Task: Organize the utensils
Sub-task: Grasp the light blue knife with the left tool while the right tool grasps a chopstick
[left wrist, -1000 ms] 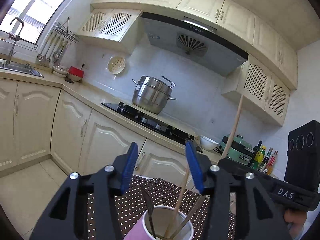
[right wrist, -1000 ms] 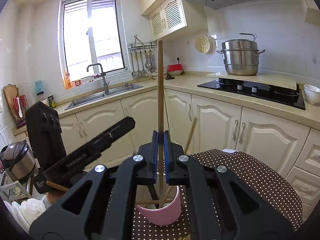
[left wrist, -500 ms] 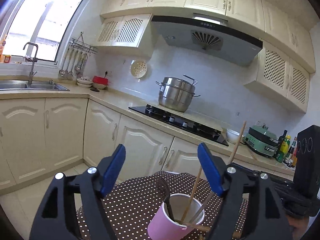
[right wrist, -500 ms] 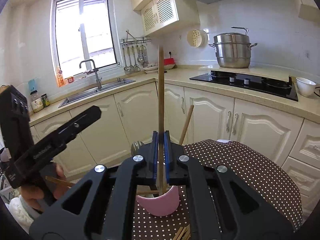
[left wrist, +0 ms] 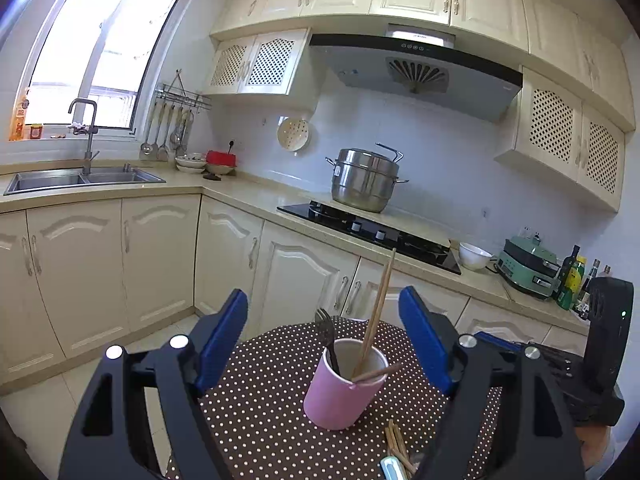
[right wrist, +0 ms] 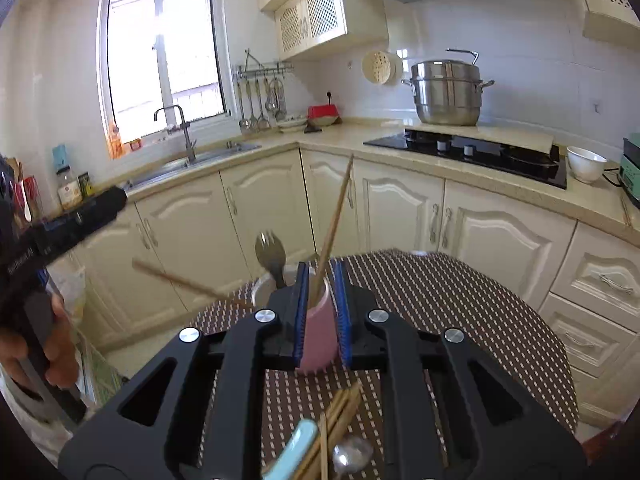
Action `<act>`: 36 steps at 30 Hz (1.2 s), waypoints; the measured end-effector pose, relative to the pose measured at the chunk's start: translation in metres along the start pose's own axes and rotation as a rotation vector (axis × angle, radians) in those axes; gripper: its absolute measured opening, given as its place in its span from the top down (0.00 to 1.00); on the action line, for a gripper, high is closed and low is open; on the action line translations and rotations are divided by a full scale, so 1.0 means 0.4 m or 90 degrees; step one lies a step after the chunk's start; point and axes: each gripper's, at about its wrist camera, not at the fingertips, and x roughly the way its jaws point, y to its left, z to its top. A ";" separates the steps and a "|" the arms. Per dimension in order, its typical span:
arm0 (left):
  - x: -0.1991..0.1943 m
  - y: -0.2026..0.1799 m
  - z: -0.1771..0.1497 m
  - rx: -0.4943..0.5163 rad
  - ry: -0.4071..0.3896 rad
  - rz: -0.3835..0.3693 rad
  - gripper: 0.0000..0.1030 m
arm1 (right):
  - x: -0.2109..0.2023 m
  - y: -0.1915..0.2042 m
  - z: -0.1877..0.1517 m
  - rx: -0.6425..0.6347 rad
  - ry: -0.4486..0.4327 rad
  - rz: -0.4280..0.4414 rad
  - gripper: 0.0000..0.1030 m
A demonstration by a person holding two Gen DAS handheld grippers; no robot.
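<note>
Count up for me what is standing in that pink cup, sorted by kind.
Wooden chopsticks: 2 (one leaning upright, one slanting low over the rim)
Fork: 1
Total: 3 things in the pink cup

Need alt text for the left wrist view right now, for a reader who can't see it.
A pink cup holding a fork and wooden chopsticks stands on a polka-dot table, seen between the open left gripper fingers; more utensils lie nearby.
</note>
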 end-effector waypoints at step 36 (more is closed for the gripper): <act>0.172 -0.164 -0.400 0.008 0.486 -0.111 0.37 | 0.026 -0.076 -0.358 0.035 0.303 0.042 0.93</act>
